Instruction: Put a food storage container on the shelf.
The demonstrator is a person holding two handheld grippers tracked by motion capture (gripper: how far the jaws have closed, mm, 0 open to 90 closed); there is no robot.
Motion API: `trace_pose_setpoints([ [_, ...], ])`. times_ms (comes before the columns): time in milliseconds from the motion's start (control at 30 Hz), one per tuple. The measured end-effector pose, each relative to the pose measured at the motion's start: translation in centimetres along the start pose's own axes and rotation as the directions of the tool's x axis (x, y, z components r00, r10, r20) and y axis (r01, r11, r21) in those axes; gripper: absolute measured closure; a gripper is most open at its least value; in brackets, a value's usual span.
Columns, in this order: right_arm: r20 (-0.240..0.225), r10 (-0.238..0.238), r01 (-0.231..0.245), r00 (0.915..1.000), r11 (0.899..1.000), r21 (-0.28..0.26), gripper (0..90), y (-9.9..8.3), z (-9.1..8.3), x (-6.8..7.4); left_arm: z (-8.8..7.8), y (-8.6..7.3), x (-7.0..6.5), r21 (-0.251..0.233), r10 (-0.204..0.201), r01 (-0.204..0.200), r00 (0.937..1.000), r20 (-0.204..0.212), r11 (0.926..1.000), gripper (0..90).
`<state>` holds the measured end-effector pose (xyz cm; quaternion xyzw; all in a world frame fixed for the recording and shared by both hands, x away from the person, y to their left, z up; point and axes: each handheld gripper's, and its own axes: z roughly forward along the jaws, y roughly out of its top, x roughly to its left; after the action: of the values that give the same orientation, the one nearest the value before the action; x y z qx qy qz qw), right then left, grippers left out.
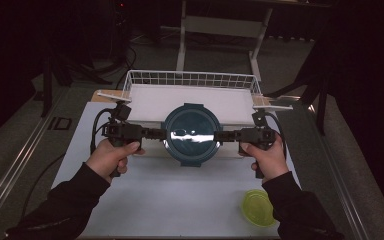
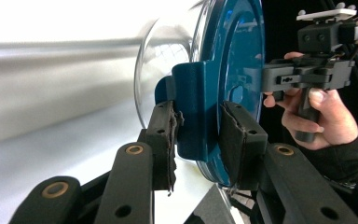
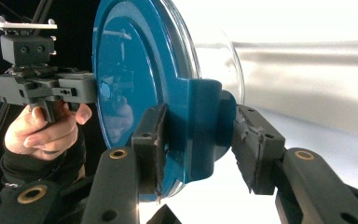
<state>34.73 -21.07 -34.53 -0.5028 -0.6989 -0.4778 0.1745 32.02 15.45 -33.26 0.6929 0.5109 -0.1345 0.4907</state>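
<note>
Two tongs, left (image 1: pixel 159 133) and right (image 1: pixel 220 135), each clamped on a side latch of one teal-lidded round glass container (image 1: pixel 190 134), held mid-frame before a white wire basket (image 1: pixel 190 79); yellow-green bowl (image 1: pixel 258 207) lower right on desk (image 1: pixel 170 200).

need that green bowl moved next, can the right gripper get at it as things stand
Probably not yet. The right gripper is shut on the blue-lidded container, sharing its weight with the left gripper. The green bowl sits unobstructed beside the right sleeve.
</note>
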Motion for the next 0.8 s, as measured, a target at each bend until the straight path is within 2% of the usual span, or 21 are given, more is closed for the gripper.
trace_pose_setpoints([
  [100, 0.008, -0.001, 0.001, 1.0000, 1.000, -0.017, 55.7, 0.8, -0.3, 0.1, 0.3, 0.8, 0.0, -0.008, 0.000, 0.000, 1.0000, 0.003, 1.0000, 65.8],
  [400, 0.050, 0.018, -0.017, 0.9986, 1.000, -0.026, 55.8, 3.1, -0.6, -0.3, 1.6, 3.1, 0.4, -0.010, -0.001, 0.001, 0.9998, -0.021, 0.9999, 65.5],
  [533, 0.039, 0.037, -0.036, 0.9986, 0.999, -0.032, 55.8, 3.9, -0.7, -0.6, 1.8, 4.1, 0.1, -0.014, 0.005, -0.006, 0.9991, -0.042, 0.9999, 65.2],
  [667, 0.037, 0.052, -0.051, 0.9980, 0.998, -0.030, 55.8, 4.6, -0.7, -0.7, 1.9, 5.0, 0.3, -0.005, -0.001, 0.001, 0.9992, -0.039, 1.0000, 64.7],
  [800, 0.035, 0.079, -0.078, 0.9963, 0.997, -0.030, 55.4, 5.3, -0.7, -0.8, 2.1, 5.5, 0.5, -0.019, -0.011, 0.011, 0.9993, -0.035, 0.9998, 63.8],
])
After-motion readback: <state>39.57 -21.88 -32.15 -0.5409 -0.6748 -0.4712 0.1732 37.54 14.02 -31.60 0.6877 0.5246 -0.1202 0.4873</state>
